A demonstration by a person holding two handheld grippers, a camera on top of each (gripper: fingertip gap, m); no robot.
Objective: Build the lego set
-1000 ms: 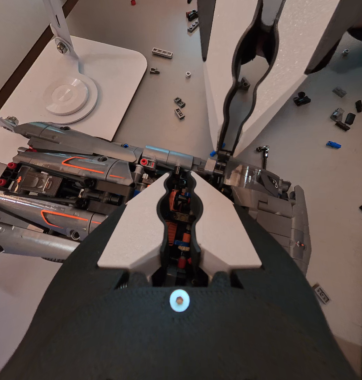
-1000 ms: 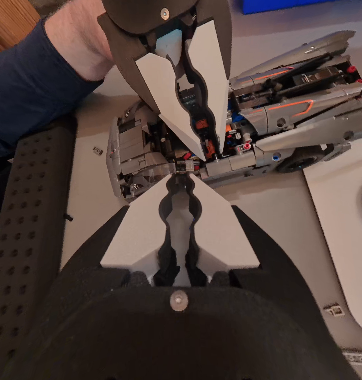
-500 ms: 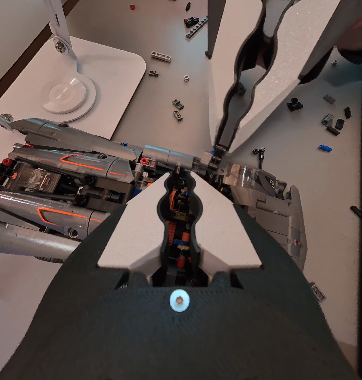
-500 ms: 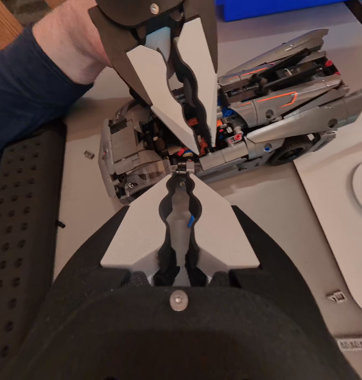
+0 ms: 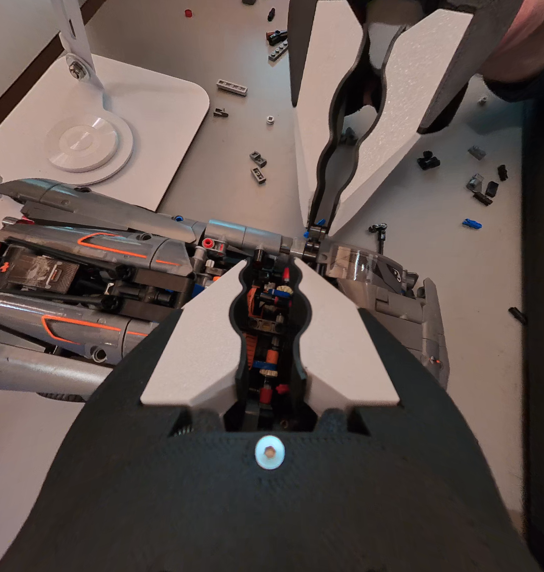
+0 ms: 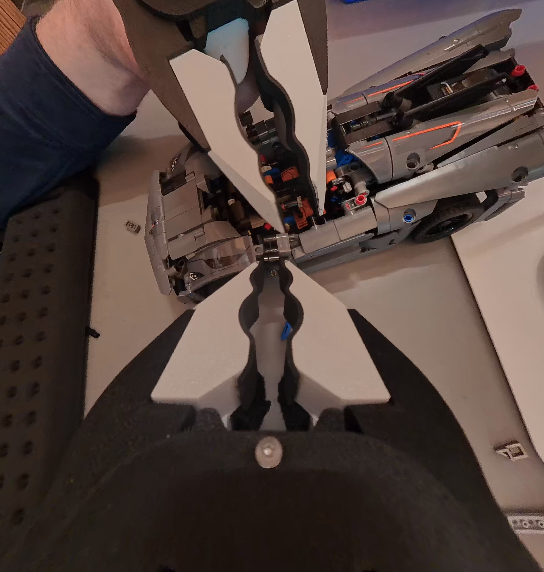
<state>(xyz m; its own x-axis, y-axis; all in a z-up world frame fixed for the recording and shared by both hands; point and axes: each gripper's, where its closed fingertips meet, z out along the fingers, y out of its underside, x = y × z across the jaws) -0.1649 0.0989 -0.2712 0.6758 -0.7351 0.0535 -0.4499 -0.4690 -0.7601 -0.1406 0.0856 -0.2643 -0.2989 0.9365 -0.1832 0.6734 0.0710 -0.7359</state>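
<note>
Grey plastic brick-built sports car with orange trim lines (image 5: 88, 247) lies on the pale desk (image 5: 239, 198), its rear partly over a white flat stand base with a round disc (image 5: 88, 142). The car's roof is open, exposing black, orange, blue and red internal parts.

The left tool (image 5: 269, 263) reaches down into this open cockpit; its white fingers stand slightly apart, and whether they clamp any part cannot be told.

The right tool (image 6: 272, 263) approaches from the car's side. Its fingertips are closed on a small dark cylindrical connector piece (image 6: 270, 247) at the car's near edge, just behind the clear curved windscreen panel (image 6: 221, 253). A small blue pin (image 6: 285, 330) shows between the right tool's fingers, farther back.

Loose small grey, black and blue bricks (image 5: 258, 167) are scattered on the desk beyond the car. A black perforated mat (image 6: 32, 340) lies beside the car's nose. A person's forearm in a dark blue sleeve (image 6: 32, 123) holds the left tool.
</note>
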